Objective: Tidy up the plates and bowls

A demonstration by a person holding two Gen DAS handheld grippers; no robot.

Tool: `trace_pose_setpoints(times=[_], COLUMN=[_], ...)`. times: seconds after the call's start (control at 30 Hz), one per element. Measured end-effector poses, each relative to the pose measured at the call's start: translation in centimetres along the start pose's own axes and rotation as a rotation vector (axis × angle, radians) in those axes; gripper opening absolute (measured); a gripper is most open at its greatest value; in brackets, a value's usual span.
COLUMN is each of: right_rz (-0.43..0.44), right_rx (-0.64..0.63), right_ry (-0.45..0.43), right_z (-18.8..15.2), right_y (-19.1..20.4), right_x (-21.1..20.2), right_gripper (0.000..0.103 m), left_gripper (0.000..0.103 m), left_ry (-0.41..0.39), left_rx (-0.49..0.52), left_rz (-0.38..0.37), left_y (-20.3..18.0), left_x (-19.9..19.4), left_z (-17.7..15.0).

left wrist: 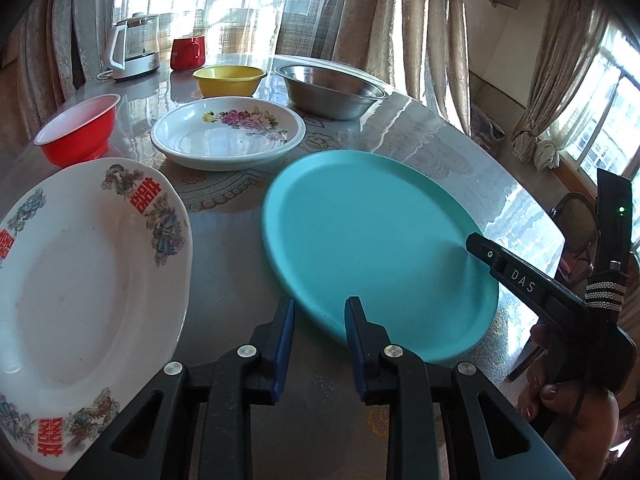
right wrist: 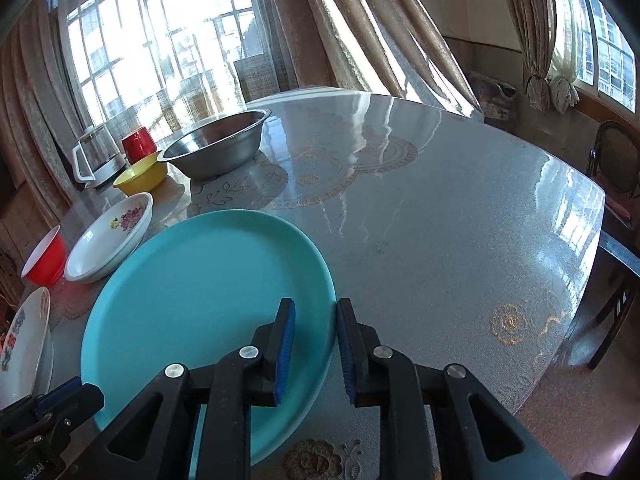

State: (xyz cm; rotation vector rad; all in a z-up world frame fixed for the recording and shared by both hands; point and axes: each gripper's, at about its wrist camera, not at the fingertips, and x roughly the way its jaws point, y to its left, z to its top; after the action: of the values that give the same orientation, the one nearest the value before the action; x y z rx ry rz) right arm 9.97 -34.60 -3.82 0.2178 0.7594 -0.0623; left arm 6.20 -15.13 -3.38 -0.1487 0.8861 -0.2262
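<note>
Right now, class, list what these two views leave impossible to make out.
- Right wrist view: whether the right gripper pinches the teal plate by its rim; its fingers cover the contact.
- Left wrist view: likewise the left gripper, same cause.
- Left wrist view: the white dragon plate, cut off by the frame edge.
- Both views: inside the kettle, too small, backlit.
</note>
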Motion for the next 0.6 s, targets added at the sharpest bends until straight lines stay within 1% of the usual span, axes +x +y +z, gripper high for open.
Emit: trace_pose_setpoints(times=[0.2, 0.3, 0.37, 0.47, 0.6], right_rz=[-0.021, -0.038, -0.035, -0.03, -0.032], right_rx=[0.011, 0.02, 0.021, 0.029, 0.055], right_ry=[-0.011, -0.015, -0.014, -0.011, -0.01], right_z=[-0.6, -0.7, -0.6, -0.7, -0.8], right_y=[0.1, 0.2, 0.5, 0.6, 0.5], right_x=[-0.5, -0.5, -0.5, -0.6, -0.7], right_gripper=[0.021, 0.021, 0.027, 0.032, 0.032], left_gripper=[0.026, 0.026, 0.027, 0.029, 0.029], left_ry=[-0.005, 0.008, 0.019, 0.022, 0.02], left_rx=[0.008, 0.006, 0.005, 0.002, 0.016], left_rz=[-0.016, -0.04, -0.061, -0.088, -0.103], left_y=[0.1, 0.3, 0.4, 0.7, 0.8], left_x=[-0.1, -0.3, -0.4, -1.0, -1.6], left_z=[-0.1, -0.2, -0.3, -0.5, -0.7])
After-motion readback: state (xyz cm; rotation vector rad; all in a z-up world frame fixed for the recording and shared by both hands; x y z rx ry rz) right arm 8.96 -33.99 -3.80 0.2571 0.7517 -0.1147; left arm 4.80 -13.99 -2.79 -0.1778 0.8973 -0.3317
